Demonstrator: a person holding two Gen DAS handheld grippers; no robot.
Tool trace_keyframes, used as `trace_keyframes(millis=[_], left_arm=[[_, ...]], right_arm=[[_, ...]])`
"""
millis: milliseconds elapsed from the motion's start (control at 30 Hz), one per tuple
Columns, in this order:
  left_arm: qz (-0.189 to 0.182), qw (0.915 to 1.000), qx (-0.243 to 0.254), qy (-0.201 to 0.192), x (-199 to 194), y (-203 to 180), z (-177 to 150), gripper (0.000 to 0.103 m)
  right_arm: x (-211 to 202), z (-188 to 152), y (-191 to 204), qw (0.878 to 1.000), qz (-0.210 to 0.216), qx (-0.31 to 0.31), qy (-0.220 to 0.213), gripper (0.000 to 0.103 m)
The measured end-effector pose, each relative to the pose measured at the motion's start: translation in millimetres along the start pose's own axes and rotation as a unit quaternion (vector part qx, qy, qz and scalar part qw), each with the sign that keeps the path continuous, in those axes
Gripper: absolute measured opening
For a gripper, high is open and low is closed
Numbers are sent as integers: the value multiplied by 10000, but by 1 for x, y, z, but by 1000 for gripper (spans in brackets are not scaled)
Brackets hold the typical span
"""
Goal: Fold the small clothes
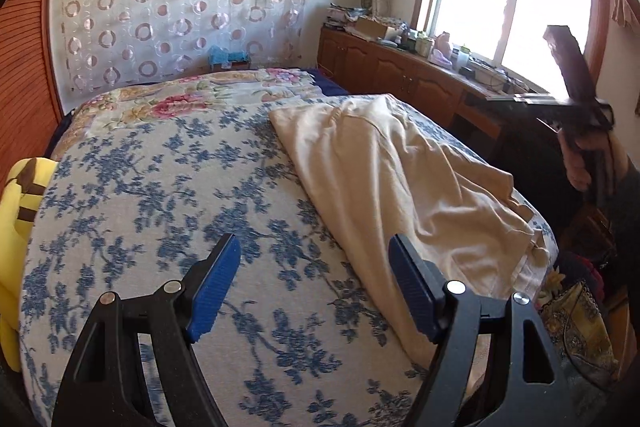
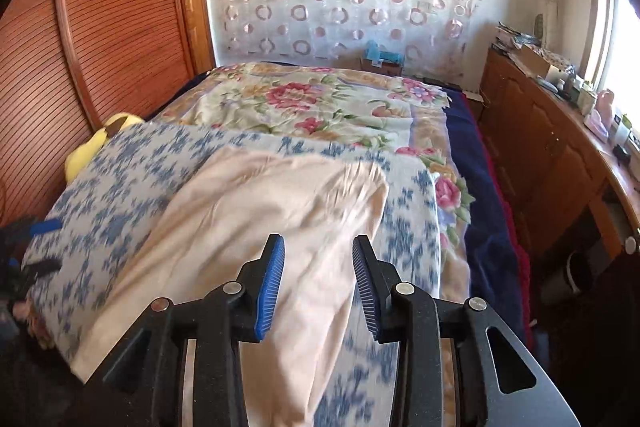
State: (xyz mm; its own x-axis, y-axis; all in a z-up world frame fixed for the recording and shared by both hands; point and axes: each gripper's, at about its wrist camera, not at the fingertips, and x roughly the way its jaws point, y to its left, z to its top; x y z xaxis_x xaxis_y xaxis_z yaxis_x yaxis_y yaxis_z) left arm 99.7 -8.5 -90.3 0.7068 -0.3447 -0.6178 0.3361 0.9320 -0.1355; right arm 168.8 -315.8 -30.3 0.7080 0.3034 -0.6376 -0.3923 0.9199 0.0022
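— Jaws on the left gripper (image 1: 314,283)?
— Spread wide, nothing between them, over the blue-flowered bedspread (image 1: 160,187).
— And the right gripper (image 2: 318,287)?
— Parted, pads clear of the cloth, nothing pinched.
— Where's the garment?
— That cream garment (image 2: 260,227) lies rumpled on the bedspread, just beside the left gripper's right finger.

A cream garment (image 1: 400,179) lies on a white bedspread (image 1: 180,207) printed with blue blossoms; beyond the bedspread, a quilt (image 2: 304,103) blooms in pink roses and green leaves, edged navy. Beside the bedspread, a yellow plush toy (image 1: 20,211) carries brown stripes.
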Motion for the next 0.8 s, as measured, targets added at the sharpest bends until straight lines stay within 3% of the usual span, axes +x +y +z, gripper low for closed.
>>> trace_keyframes(millis=[300,433,500,533,800], left_arm=[[-255,9981,411,381,25,-41,-12,77],[-338,9969,479,523,31,-48,-17,77],[-350,9965,512,564,33,-51,-19,77],[-353,9963,520,578,33,-52,-19,77],[-420,9960,509,600,29,-53,-23,77]], right_arm=[[-15,-92,2,9983,47,277,502,39],[-11,-99,1,9977,154,408,528,39],[-12,-102,-2,9974,278,423,514,19],[-17,-104,-2,9974,349,400,495,4],[-76,-109,-5,9982,273,539,-49,2]])
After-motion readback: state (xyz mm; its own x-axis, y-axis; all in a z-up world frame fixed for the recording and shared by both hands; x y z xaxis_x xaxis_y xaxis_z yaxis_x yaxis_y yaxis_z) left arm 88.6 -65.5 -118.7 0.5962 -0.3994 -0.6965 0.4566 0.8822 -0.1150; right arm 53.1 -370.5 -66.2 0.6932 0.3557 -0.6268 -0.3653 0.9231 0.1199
